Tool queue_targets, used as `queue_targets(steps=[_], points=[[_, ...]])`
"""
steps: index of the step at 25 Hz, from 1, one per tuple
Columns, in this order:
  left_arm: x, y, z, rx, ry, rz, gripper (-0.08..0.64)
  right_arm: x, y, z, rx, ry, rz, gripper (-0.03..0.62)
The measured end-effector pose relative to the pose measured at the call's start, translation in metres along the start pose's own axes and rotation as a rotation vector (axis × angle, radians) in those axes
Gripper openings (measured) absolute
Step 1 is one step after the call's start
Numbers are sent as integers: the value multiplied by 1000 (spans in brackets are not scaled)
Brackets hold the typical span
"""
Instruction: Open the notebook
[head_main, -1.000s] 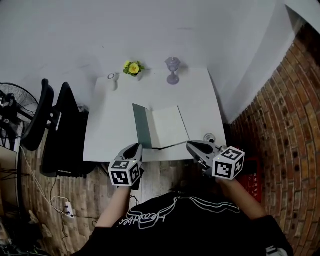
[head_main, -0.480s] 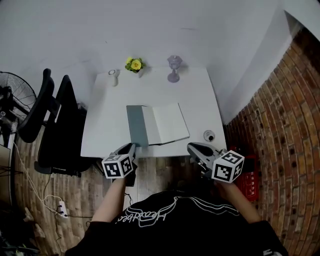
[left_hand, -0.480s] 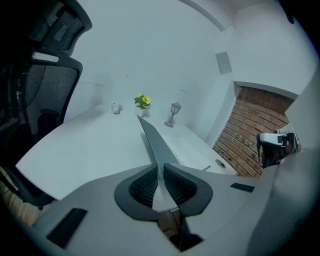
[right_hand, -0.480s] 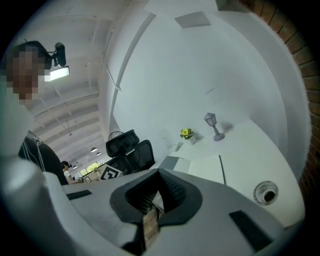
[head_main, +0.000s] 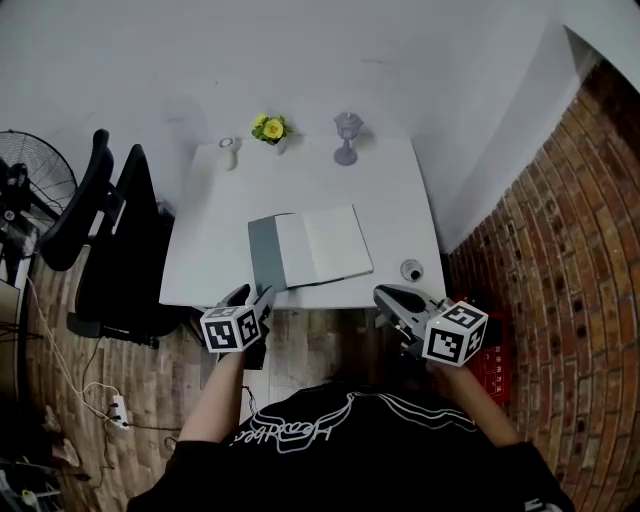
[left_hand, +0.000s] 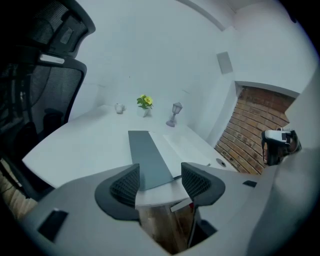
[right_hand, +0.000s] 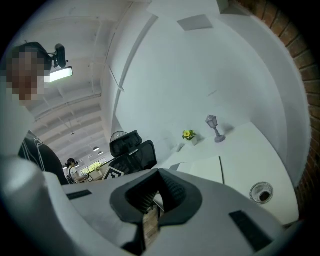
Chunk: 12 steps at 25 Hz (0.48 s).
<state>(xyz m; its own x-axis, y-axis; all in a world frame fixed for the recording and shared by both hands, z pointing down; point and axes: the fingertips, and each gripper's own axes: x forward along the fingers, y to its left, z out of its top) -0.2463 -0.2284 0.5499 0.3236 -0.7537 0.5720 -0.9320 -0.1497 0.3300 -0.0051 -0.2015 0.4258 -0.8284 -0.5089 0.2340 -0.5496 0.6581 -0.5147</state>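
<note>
The notebook lies open and flat on the white table, its dark green cover spread to the left of the pale pages. My left gripper hangs just off the table's front edge, near the cover's front corner. Its jaws are opening, and nothing is between the pads. The right gripper sits off the front edge on the right, apart from the notebook. Its jaws are shut and empty.
At the table's far edge stand a yellow flower pot, a purple lantern ornament and a small white object. A round cap-like item lies at the front right. A black office chair stands left, a brick wall right.
The green cover, raised a second ago, has dropped flat to the left. My left gripper has let go, opened and drawn back off the table's front edge.
</note>
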Motion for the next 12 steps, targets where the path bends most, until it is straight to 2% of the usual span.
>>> queue_targets(steps=[6,12], points=[[-26,-42,-4,16,-21,-39,281,-21,7,-3,-18,27,28,3],[-64,-122,11,108,-106,-170,281,-42,19,-4,-62,32,64,3]])
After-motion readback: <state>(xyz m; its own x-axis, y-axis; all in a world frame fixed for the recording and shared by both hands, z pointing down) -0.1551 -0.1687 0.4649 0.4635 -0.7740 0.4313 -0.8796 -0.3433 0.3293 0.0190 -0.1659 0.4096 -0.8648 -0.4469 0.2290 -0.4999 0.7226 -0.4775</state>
